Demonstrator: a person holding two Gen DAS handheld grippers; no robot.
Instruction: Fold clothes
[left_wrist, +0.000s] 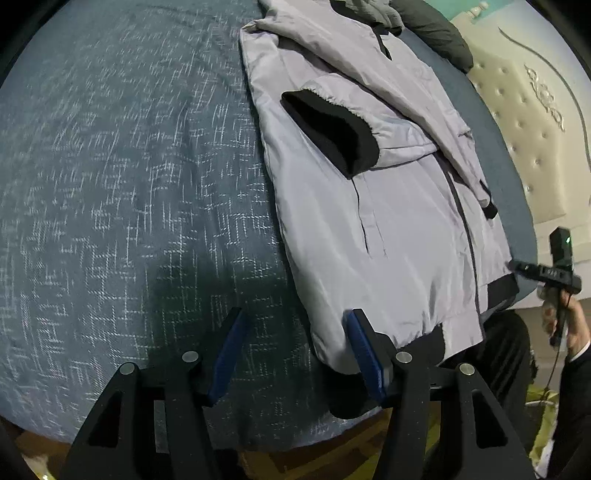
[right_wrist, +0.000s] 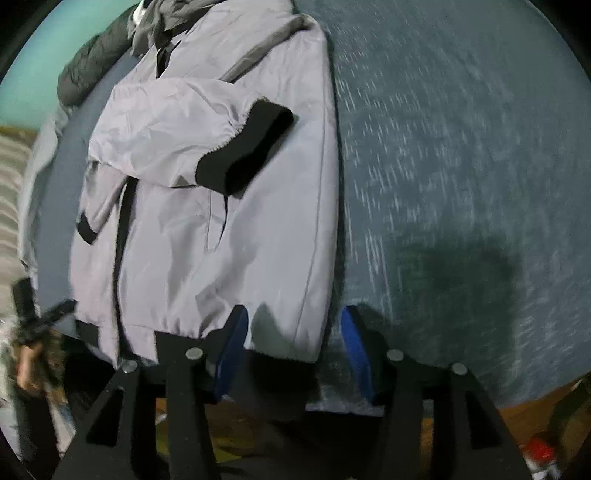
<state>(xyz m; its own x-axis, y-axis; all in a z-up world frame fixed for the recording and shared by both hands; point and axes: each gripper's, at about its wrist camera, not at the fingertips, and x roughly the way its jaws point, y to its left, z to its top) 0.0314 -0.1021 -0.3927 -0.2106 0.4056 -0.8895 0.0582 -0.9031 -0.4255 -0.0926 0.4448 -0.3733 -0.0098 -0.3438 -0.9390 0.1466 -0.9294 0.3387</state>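
- A pale grey jacket (left_wrist: 388, 206) lies on my blue bedspread (left_wrist: 129, 184), hem near, collar far, sleeves folded across.
- Its collar end is cut off; the right view is blurred.
- My left gripper (left_wrist: 295, 354) hovers parted left of the hem; my right gripper (right_wrist: 291, 350) straddles the hem corner, parted.

A wide stretch of bare blue-grey bedspread (left_wrist: 129, 184) lay open beside the pale lilac jacket (left_wrist: 369, 229), with room for a gripper to pass. The jacket itself filled one side, a folded sleeve with a black cuff (left_wrist: 332, 129) lying across its front. Beyond its collar, a dark padded garment (left_wrist: 436, 33) blocked the far end.
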